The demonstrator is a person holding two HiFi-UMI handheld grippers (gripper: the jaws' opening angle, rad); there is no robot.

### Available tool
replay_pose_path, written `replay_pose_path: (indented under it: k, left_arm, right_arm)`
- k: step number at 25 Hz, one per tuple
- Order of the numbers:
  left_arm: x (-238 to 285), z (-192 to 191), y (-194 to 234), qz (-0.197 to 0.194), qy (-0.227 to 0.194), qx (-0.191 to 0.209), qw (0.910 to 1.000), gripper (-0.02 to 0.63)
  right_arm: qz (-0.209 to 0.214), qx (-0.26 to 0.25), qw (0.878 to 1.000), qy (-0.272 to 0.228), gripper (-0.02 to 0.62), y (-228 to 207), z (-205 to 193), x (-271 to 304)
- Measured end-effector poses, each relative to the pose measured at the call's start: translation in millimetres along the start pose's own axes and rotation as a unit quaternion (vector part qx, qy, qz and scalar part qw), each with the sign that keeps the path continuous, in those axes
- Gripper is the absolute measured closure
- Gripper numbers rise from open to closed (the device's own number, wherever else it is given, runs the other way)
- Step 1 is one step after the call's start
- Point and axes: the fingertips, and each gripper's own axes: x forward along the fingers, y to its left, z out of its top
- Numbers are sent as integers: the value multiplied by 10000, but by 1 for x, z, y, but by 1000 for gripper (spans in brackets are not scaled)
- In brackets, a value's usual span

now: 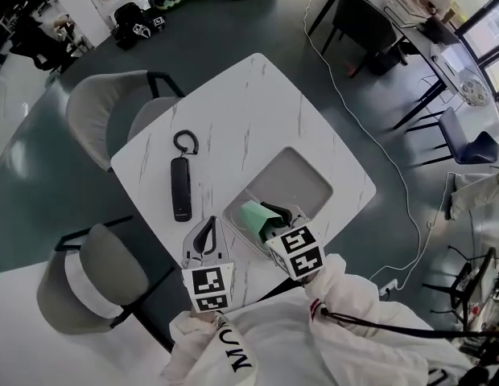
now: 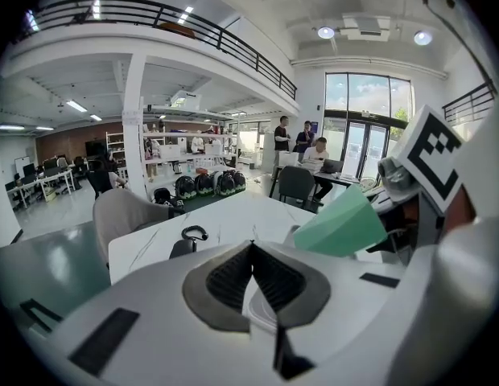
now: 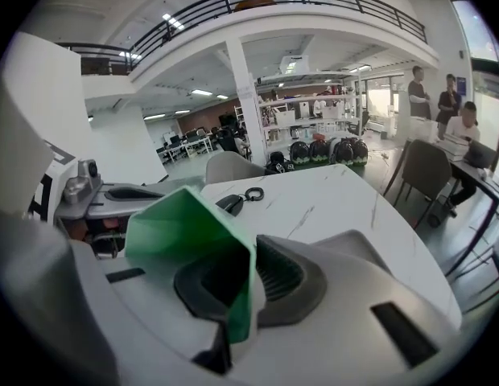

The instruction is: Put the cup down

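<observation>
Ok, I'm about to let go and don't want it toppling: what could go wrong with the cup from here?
The right gripper pinches just one wall of the green cup, which hangs tilted; released like this, it would likely tip or roll instead of standing. It seems to hang over the near corner of the grey tray, so it may catch the rim. The left gripper, shut and empty, sits close beside and could knock it.

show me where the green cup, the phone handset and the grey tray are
green cup point(image 3: 179, 225): right gripper view, on its outer side wall
phone handset point(image 1: 181, 190): head view, on the middle of its black body
grey tray point(image 1: 296, 182): head view, on its bare floor
</observation>
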Motion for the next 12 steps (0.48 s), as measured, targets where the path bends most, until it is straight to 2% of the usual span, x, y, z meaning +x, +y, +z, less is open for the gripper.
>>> replay_pose_path:
  k: [12]
  left_arm:
    - [12, -19, 5, 161, 159, -172, 9996, 597]
  right_arm:
    - [295, -807, 9918, 946, 574, 3, -32, 37]
